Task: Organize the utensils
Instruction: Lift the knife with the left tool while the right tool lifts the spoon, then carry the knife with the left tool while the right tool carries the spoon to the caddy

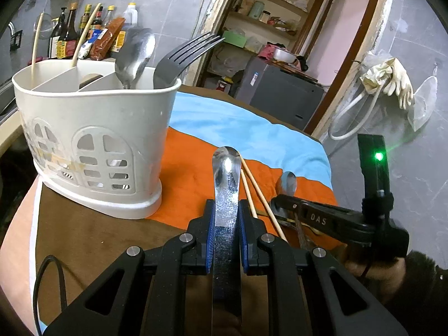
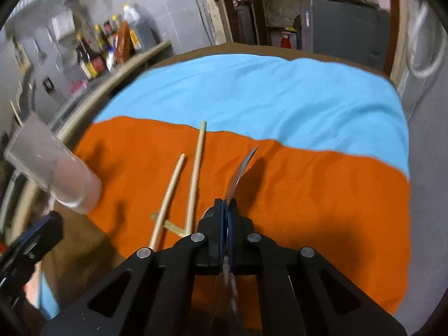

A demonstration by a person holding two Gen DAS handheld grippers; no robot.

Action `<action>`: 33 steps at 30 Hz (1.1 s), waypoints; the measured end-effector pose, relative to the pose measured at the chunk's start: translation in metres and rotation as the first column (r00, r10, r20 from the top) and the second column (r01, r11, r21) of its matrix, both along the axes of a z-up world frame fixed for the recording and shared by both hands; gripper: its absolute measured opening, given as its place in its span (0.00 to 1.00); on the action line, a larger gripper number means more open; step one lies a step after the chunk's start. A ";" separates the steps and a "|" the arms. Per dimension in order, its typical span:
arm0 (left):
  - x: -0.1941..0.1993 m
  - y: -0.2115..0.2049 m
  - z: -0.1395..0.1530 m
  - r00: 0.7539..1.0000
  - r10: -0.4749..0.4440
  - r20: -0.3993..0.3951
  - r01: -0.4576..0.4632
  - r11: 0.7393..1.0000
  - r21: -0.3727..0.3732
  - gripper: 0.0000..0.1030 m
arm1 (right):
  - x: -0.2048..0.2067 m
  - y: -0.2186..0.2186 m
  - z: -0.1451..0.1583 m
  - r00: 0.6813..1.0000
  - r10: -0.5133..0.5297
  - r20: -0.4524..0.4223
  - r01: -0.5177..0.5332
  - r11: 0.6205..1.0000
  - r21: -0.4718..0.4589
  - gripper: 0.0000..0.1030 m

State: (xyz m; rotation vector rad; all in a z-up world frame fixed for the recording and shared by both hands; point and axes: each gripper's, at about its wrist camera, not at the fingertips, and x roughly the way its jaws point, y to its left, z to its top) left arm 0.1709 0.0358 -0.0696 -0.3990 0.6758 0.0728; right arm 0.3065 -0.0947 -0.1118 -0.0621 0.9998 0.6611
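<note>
My left gripper is shut on the handle of a large steel spoon, whose bowl points away over the orange cloth. A white utensil caddy stands to its left and holds two chopsticks, a spoon and a dark fork. To the right, my right gripper is shut on a smaller spoon. In the right wrist view that spoon shows edge-on in the right gripper. Two loose chopsticks lie on the orange cloth just left of it.
A blue cloth covers the far half of the table, with a brown cover nearer. Sauce bottles stand behind the caddy. A thin gold-coloured piece lies under the chopsticks. The table edge drops off on the right.
</note>
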 end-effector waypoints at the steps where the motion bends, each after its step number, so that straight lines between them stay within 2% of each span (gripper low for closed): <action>1: 0.000 0.000 0.001 1.000 -0.005 0.001 0.005 1.000 -0.001 0.12 | -0.003 -0.002 0.000 1.000 -0.009 0.007 0.009 1.000 0.017 0.00; 5: -0.003 0.002 0.004 1.000 -0.018 0.017 0.019 1.000 -0.007 0.12 | -0.013 -0.015 0.011 0.997 -0.048 0.052 0.042 0.994 0.098 0.00; 10: -0.011 0.011 0.016 0.997 -0.014 0.070 0.015 1.000 -0.011 0.12 | -0.037 -0.022 0.040 0.984 -0.072 0.165 0.040 0.981 0.189 0.00; 18: -0.024 0.035 0.049 0.987 -0.027 0.159 0.027 1.000 0.004 0.12 | -0.066 -0.012 0.079 0.953 -0.119 0.277 0.029 0.950 0.311 0.00; 22: -0.032 0.055 0.074 0.976 -0.028 0.216 0.025 1.000 0.016 0.12 | -0.083 -0.003 0.108 0.932 -0.136 0.335 -0.010 0.916 0.401 0.00; 26: -0.034 0.080 0.096 0.964 -0.016 0.267 0.009 1.000 0.028 0.12 | -0.091 0.016 0.135 0.912 -0.150 0.382 -0.067 0.864 0.500 0.01; 29: -0.035 0.103 0.110 0.952 -0.001 0.306 -0.012 0.999 0.041 0.12 | -0.092 0.033 0.149 0.898 -0.167 0.407 -0.095 0.830 0.550 0.01; 33: -0.036 0.134 0.125 0.933 0.025 0.360 -0.049 0.997 0.058 0.12 | -0.093 0.057 0.162 0.878 -0.180 0.444 -0.129 0.804 0.581 0.01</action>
